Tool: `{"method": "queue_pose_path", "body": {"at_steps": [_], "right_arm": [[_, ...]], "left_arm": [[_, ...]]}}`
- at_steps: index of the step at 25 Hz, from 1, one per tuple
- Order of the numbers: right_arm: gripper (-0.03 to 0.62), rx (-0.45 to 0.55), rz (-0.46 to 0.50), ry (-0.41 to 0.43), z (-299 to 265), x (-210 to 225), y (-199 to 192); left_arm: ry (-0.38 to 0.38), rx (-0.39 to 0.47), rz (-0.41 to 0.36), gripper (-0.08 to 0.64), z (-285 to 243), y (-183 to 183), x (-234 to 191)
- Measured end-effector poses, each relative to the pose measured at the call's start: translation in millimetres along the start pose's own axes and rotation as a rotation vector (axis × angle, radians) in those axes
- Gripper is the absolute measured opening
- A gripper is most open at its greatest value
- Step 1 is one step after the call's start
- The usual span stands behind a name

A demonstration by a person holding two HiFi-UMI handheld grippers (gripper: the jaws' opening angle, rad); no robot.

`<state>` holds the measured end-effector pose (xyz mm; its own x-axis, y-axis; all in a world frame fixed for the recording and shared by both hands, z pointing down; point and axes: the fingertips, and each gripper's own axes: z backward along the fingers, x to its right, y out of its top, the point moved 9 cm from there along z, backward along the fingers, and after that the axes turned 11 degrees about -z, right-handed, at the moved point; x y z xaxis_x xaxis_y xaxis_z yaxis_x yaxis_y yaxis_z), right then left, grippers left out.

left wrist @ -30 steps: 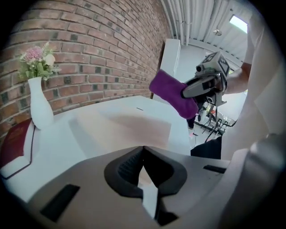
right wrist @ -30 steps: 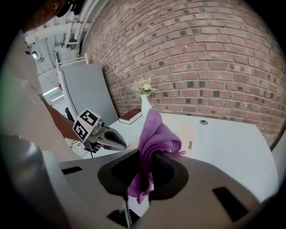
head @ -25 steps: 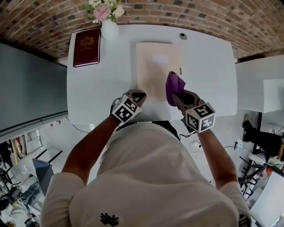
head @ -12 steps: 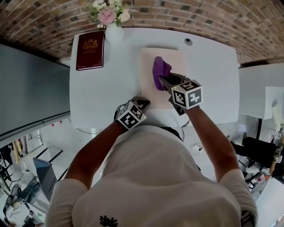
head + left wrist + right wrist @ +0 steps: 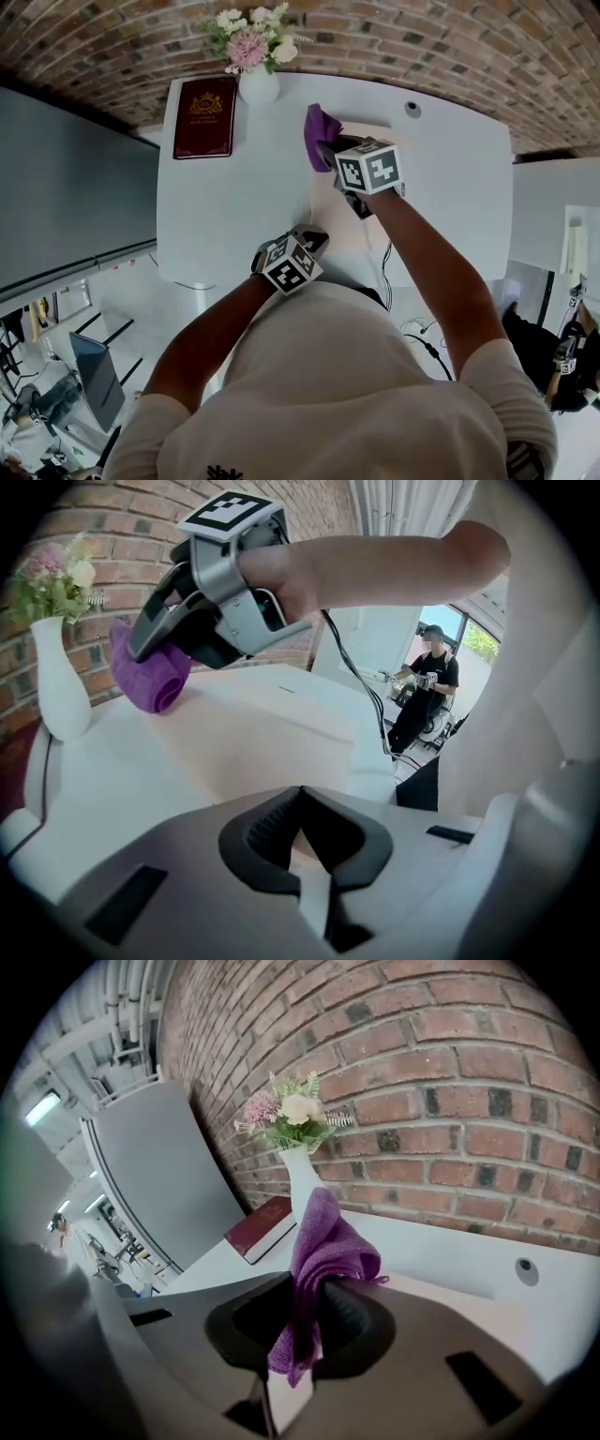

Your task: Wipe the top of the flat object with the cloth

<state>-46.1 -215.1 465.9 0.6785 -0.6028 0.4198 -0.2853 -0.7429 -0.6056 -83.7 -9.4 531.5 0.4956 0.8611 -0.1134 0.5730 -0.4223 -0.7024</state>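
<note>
A pale beige flat board point(image 5: 330, 214) lies on the white table point(image 5: 216, 206); my right arm covers much of it. My right gripper point(image 5: 326, 148) is shut on a purple cloth point(image 5: 321, 131) at the board's far left corner, near the vase. In the right gripper view the cloth point(image 5: 325, 1246) bunches up between the jaws of this gripper point(image 5: 314, 1302). The left gripper view shows the cloth point(image 5: 145, 679) down at the board point(image 5: 267, 733). My left gripper point(image 5: 313, 234) is shut, with nothing seen between its jaws, at the board's near edge.
A white vase of flowers point(image 5: 258, 82) and a dark red book point(image 5: 204, 116) sit at the table's far left. A small round black object point(image 5: 411, 108) lies at the far right. A brick wall point(image 5: 422, 37) runs behind. A person point(image 5: 424, 691) stands far off.
My right gripper has carried the cloth from the board's near right part across to its far left corner. The left gripper has stayed at the near edge.
</note>
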Motion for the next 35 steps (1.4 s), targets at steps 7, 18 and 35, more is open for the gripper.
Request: {"method": "queue_pose_path", "body": {"at_steps": [7,18,35], "right_arm": [[0.085,-0.046,-0.01,-0.025,-31.8,13.7,12.2],[0.084,-0.054,-0.041,-0.085,-17.7,58.2,6.2],[0.084,-0.037,-0.074,-0.202,39.9,131.9,-9.9]], "left_arm": [[0.001,0.004,0.016,0.023,1.6,-0.3,-2.9],[0.01,0.017,0.059,0.025,0.0,-1.6,-4.3],[0.038,0.025,0.094,0.024,-3.0,-0.7,-0.4]]}}
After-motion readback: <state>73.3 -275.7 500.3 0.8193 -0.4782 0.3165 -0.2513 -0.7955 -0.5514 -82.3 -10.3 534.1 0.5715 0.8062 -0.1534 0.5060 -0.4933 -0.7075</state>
